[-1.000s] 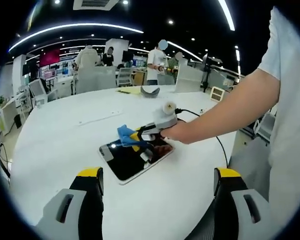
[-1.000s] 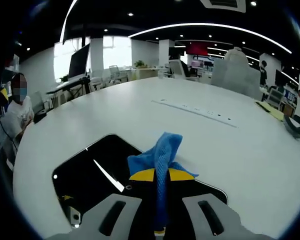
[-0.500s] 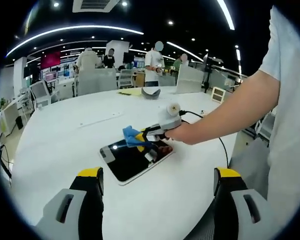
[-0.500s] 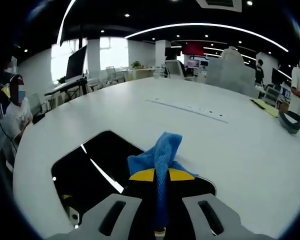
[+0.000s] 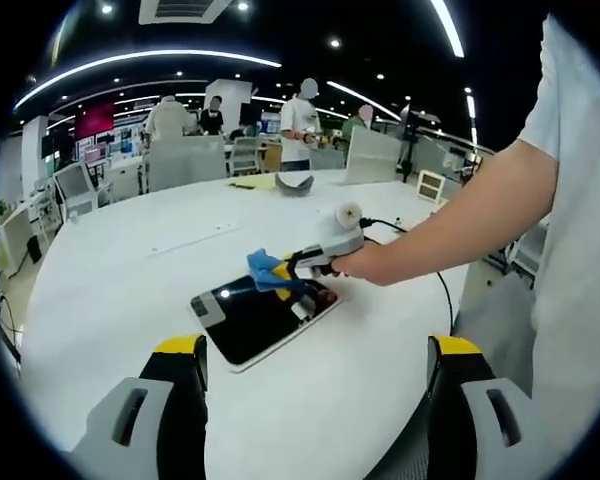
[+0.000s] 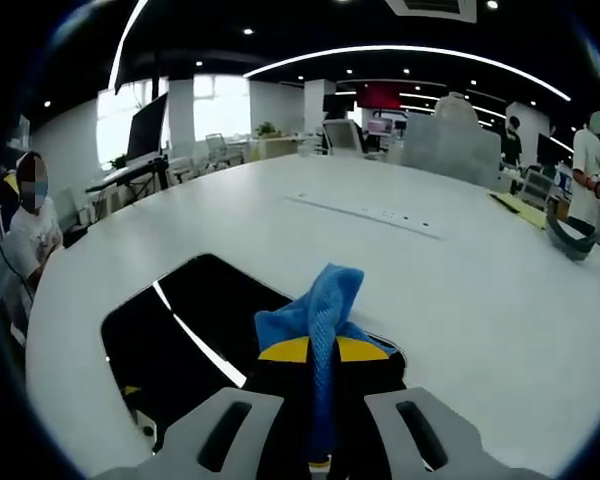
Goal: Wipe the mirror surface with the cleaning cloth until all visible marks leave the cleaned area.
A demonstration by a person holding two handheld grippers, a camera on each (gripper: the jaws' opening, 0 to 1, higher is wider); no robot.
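Right claw (image 6: 311, 352) pinches the blue cloth (image 6: 318, 310) over the mirror (image 6: 180, 330), hiding marks beneath; left claw (image 5: 315, 365) wide

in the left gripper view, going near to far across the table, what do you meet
left gripper → mirror → blue cloth held by the right gripper → long strip on the table → dark curved thing
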